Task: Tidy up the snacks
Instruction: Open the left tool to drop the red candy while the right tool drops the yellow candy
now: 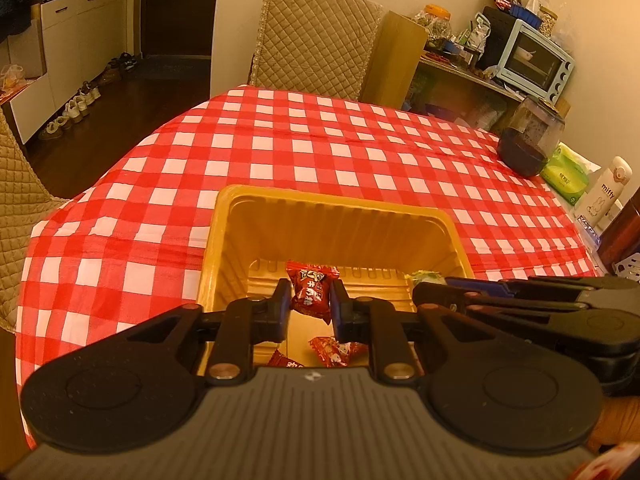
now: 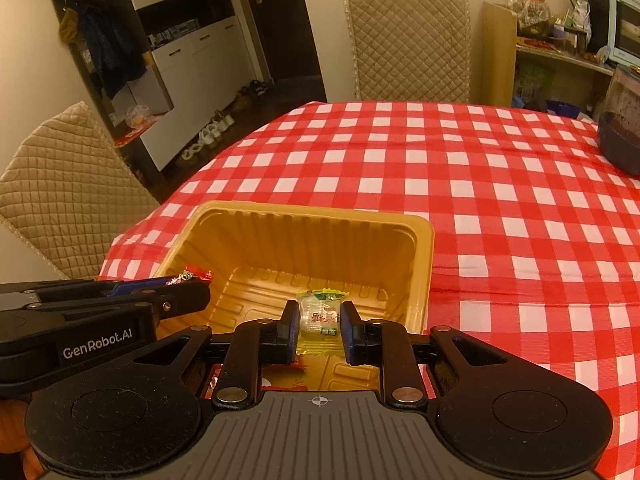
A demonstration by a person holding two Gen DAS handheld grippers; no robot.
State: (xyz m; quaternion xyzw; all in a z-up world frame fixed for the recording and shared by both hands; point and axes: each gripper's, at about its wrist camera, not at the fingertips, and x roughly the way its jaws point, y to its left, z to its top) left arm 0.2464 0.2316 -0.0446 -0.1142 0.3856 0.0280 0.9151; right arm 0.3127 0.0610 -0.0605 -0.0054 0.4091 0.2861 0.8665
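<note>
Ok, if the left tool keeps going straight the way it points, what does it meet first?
Probably the tray floor. The left tool is shut on a red candy and angles down into the tray, so the candy would likely touch the bare gold floor before the far wall. Depth is hard to judge.

The tray [image 1: 224, 240] looks like thin moulded plastic, golden yellow, glossy, with ribbed walls and an embossed floor. The cloth on the table [image 2: 500, 184] is a red-and-white check with a slight sheen and fine creases, more like thin plastic sheeting than woven fabric. The red candy [image 1: 311, 291] is in shiny crinkled film; the clear-wrapped candy [image 2: 320, 314] is in transparent glossy film with green printed ends. The left gripper [image 1: 310, 304] and right gripper [image 2: 320, 324] are matt black plastic with blue pads, dull metal rivets and a grooved grey body. The chair covers [image 2: 408, 44] are quilted beige cloth, soft and matt.
</note>
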